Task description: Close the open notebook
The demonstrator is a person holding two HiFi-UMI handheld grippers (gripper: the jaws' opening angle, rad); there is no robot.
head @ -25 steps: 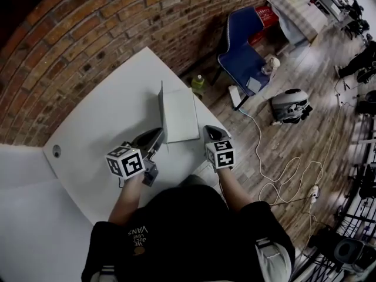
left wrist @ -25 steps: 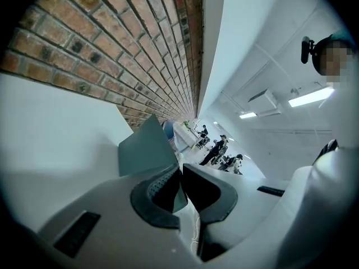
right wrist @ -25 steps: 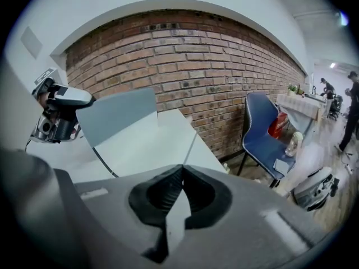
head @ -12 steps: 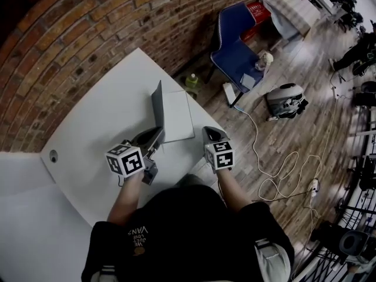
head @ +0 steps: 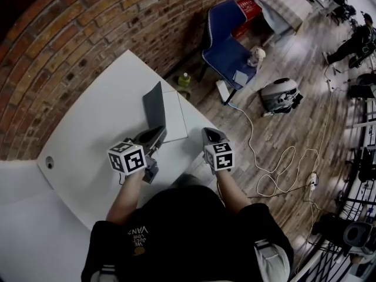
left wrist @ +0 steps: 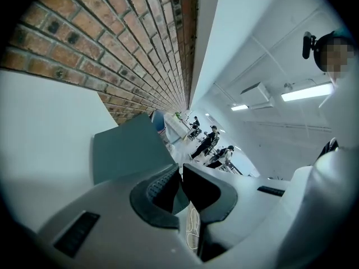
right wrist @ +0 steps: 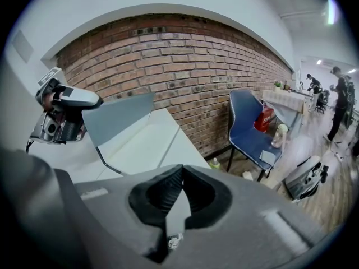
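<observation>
Grey-covered notebook with white pages, centre; white table; red-brown brick wall, upper left; blue chair; black-and-white square-patterned marker cubes.

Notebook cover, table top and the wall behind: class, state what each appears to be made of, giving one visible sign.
The notebook cover is matte grey and stands flat and unbent while raised, so stiff card or plastic; which one is unclear. The table top is smooth white with a soft sheen, probably laminate. The wall is red-brown brick with pale mortar joints, rough and unpainted.
</observation>
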